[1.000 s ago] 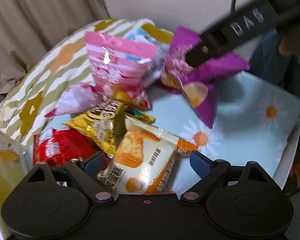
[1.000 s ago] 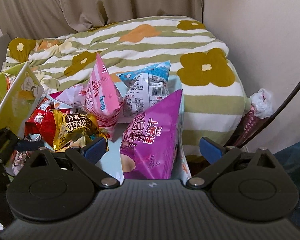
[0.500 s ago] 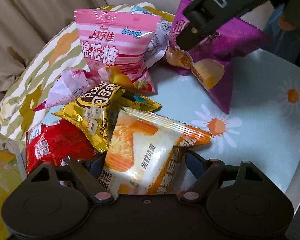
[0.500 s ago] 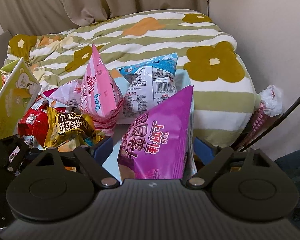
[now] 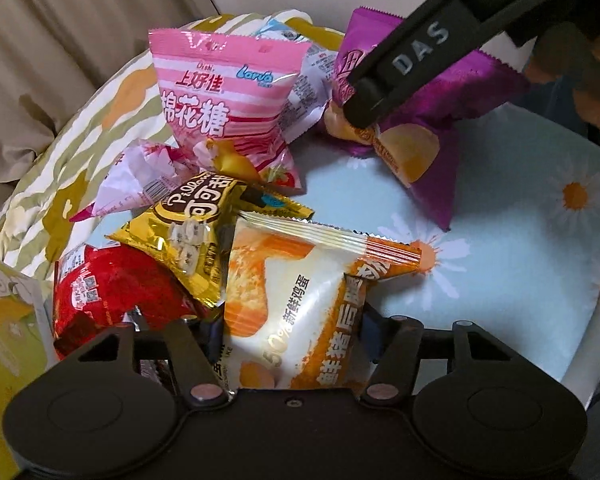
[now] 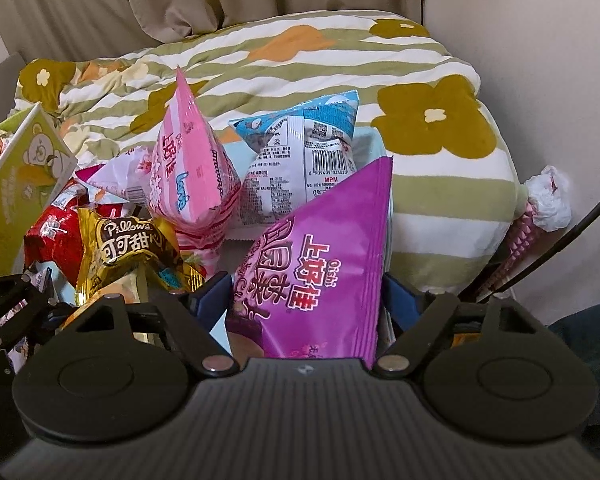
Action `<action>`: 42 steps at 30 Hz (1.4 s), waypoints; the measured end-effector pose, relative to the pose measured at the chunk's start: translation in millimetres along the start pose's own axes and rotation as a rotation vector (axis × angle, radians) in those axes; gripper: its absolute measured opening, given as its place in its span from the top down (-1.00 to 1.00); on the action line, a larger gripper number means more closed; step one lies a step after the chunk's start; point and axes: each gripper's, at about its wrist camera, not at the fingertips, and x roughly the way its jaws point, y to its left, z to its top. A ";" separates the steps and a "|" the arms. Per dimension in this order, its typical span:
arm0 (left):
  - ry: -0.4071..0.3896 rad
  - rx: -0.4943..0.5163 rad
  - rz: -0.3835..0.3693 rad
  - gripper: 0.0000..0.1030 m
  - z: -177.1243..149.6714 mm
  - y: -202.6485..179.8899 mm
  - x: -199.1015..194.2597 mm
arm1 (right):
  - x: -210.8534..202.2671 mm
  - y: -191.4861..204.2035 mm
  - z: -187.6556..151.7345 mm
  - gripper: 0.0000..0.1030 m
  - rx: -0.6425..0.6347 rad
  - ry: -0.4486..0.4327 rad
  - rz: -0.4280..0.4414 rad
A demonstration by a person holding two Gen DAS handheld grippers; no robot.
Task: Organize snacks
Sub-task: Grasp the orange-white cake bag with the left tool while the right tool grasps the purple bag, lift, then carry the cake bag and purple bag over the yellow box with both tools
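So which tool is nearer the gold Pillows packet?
Left. The left tool straddles the orange-white packet lying against the gold Pillows packet; the right tool is farther, around the purple bag.

red packet (image 5: 112, 300): half hidden under the gold packet (image 5: 188, 236)
my left fingertips: buried behind the orange-white packet (image 5: 296, 300)
green box (image 5: 4, 320): cut off left of it

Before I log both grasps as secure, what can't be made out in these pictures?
- Left wrist view: the near end of the orange-white packet is hidden behind the left tongs.
- Right wrist view: the purple bag's bottom is hidden by the right tongs; pad contact is unclear.
- Red packet: label too small to read.
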 end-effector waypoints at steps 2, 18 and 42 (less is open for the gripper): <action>-0.002 -0.012 -0.002 -0.28 0.2 -3.5 -2.4 | 0.8 0.5 -0.3 -0.86 -0.002 0.000 0.002; -0.096 -0.176 0.031 -0.28 -0.6 -8.8 -54.9 | -32.1 2.9 -12.6 -0.53 -0.043 -0.054 0.010; -0.288 -0.526 0.283 -0.28 -37.8 88.9 -179.5 | -134.2 81.5 34.4 -0.53 -0.167 -0.253 0.145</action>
